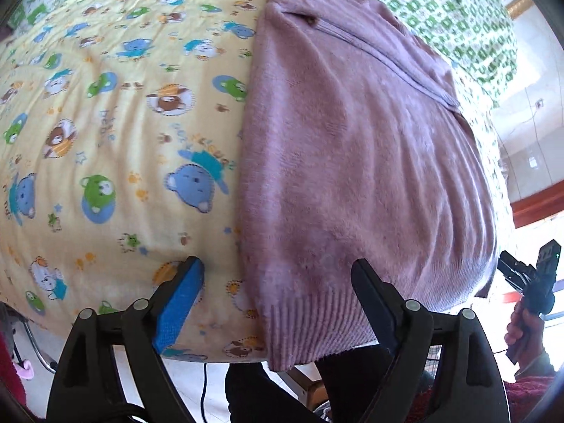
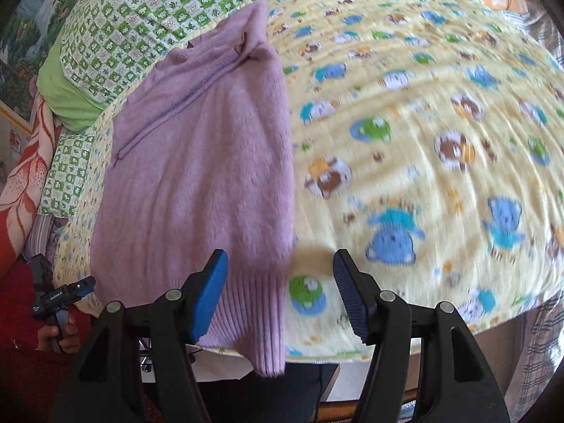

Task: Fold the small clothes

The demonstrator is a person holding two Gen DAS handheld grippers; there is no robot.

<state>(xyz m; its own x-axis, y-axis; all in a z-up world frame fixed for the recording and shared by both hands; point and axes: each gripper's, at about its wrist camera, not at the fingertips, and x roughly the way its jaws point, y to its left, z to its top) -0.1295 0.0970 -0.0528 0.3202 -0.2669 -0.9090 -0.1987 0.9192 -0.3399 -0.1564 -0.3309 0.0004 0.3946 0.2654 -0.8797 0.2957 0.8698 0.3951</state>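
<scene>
Right, quick pass, sweater hem as the landmark.
left gripper (image 1: 278, 275): jaws wide apart, nothing between the pads; straddles the sweater's long folded edge just above the hem, one blue pad over the blanket, the other over the knit.
right gripper (image 2: 280, 268): jaws partly apart, empty; left pad over the ribbed hem, right pad out over the blanket beside the hem corner.
why so: judged, both hover at the hem end to take the bottom edge for the next fold; neither pad presses cloth yet.
sweater (image 1: 352, 162): lilac knit, lying flat and lengthways on the bed, already narrowed to a long strip; ribbed hem (image 2: 246, 310) hangs just over the near bed edge, collar and sleeve seam at the far end from the hem.
blanket (image 1: 105, 134): yellow, cartoon bears, under the sweater, touching it along the whole length.
pillows (image 2: 141, 10): green-checked, beyond the collar end, well apart from the hem.
other hand (image 1: 521, 331): person's hand on the second tool's handle, off to the side of the hem, clear of the cloth.
in the way: nothing on the knit; overhanging hem may slip off the edge, my guess.
</scene>
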